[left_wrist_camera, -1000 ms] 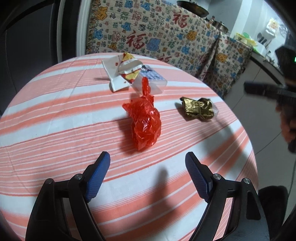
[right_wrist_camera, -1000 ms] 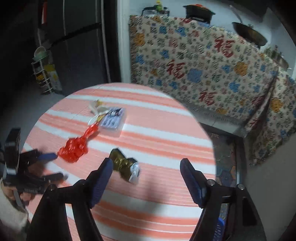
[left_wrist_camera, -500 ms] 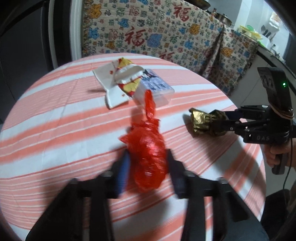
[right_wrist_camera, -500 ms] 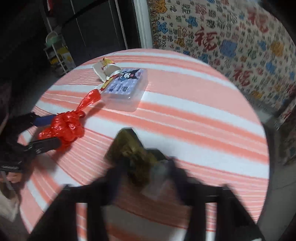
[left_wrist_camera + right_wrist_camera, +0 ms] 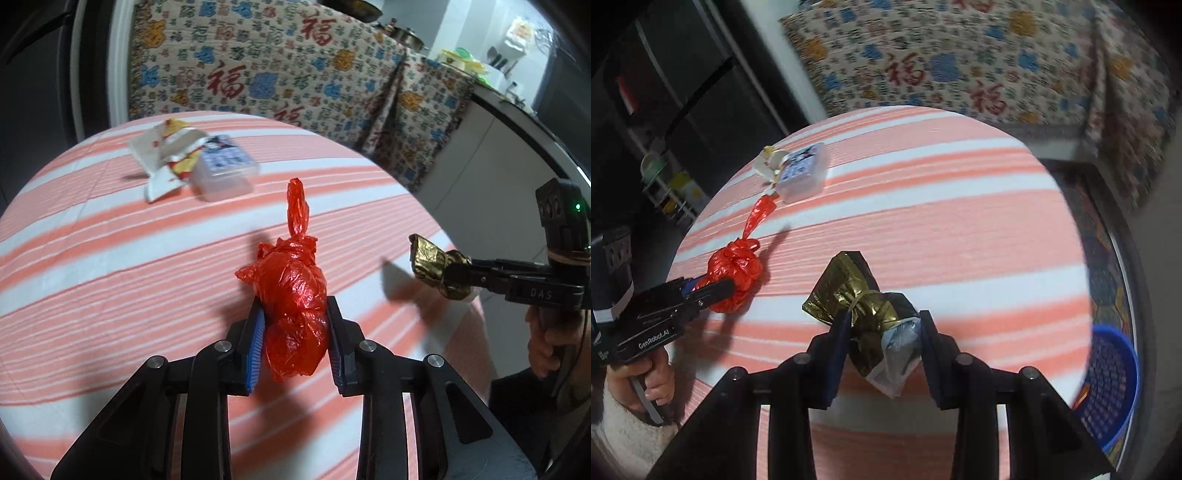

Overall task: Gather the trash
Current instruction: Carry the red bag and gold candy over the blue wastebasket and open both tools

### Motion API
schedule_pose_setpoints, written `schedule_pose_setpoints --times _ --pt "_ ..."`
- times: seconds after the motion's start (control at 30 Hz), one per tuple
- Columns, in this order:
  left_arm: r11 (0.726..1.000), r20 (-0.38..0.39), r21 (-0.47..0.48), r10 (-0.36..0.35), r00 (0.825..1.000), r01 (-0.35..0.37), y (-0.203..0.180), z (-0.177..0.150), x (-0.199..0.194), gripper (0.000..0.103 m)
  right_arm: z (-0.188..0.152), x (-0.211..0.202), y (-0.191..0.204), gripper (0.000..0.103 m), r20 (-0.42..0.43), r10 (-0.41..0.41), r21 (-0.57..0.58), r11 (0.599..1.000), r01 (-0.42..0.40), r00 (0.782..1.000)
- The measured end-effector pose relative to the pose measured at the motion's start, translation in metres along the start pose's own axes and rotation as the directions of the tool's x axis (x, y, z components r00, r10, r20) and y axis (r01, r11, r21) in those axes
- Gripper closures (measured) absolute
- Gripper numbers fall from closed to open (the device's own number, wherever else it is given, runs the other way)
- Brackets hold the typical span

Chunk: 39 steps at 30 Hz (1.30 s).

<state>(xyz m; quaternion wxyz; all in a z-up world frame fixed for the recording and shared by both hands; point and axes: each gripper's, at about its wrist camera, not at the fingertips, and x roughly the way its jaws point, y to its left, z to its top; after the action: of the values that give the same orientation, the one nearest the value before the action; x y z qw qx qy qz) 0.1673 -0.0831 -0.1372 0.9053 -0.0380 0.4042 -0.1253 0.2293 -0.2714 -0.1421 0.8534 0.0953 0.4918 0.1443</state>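
Left gripper [image 5: 295, 332]: blue ribbed pads pinch the knotted red plastic bag [image 5: 295, 295] across its fat middle, and the jaws are closing the last bit onto it. Tied tail sticks up and away from the pads, so the grip is on the bulk, not the knot; probably the safer hold, since thin film would slip out of a tail pinch.

Right gripper [image 5: 882, 332]: dark pads clamp the crumpled gold foil wrapper [image 5: 857, 295] with its grey plastic end, pads pressing both sides. In the left wrist view the wrapper looks clear of the cloth with its shadow under it, so I'd say it is lifted. One hand [image 5: 653, 373] on each tool handle.

Both pieces sit near the front edge of the round table with orange-and-white striped cloth [image 5: 110, 277], well apart from each other, one per gripper. Looks like a parallel pickup.

Blue perforated plastic basket [image 5: 1115, 373] stands on the floor just past the table's right edge, below the right gripper. Likely drop target; my guess only.

Far side of table: torn white snack wrapper [image 5: 162, 162] touching a clear plastic box with blue printed lid [image 5: 225, 170]. Neither is gripped. Judged two of four pieces in hand, none binned.

Behind: patterned fabric cover [image 5: 258, 74] over furniture.
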Motion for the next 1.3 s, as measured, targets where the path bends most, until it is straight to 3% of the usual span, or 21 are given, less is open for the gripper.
schedule_pose_setpoints --times 0.23,0.33,0.5,0.7,0.9,1.13,1.3 --pt "0.989 -0.023 0.094 -0.109 0.994 0.110 -0.078 0.009 0.009 0.073 -0.028 -0.068 -0.061 0.066 0.116 -0.060 0.152 0.987 0.042 0.991" --pt "0.976 -0.047 0.135 -0.169 0.985 0.174 -0.117 0.015 0.020 0.073 -0.044 -0.102 -0.100 0.066 0.158 -0.151 0.240 0.965 0.110 0.976" --pt "0.937 -0.105 0.214 -0.257 0.961 0.275 -0.193 0.024 0.047 0.073 -0.072 -0.130 -0.151 0.066 0.142 -0.295 0.367 0.902 0.226 0.945" --pt "0.902 -0.193 0.256 -0.305 0.933 0.348 -0.262 0.023 0.090 0.073 -0.091 -0.131 -0.195 0.066 0.099 -0.380 0.467 0.834 0.294 0.920" --pt "0.889 -0.271 0.266 -0.301 0.914 0.372 -0.309 0.016 0.142 0.073 -0.102 -0.121 -0.238 0.066 0.030 -0.413 0.529 0.780 0.336 0.910" --pt "0.891 -0.325 0.270 -0.274 0.905 0.366 -0.331 0.008 0.188 0.073 -0.120 -0.100 -0.287 0.066 -0.011 -0.349 0.641 0.717 0.274 0.937" --pt "0.896 -0.335 0.268 -0.257 0.906 0.353 -0.336 0.003 0.208 0.071 -0.127 -0.089 -0.305 0.065 -0.029 -0.337 0.666 0.695 0.269 0.941"
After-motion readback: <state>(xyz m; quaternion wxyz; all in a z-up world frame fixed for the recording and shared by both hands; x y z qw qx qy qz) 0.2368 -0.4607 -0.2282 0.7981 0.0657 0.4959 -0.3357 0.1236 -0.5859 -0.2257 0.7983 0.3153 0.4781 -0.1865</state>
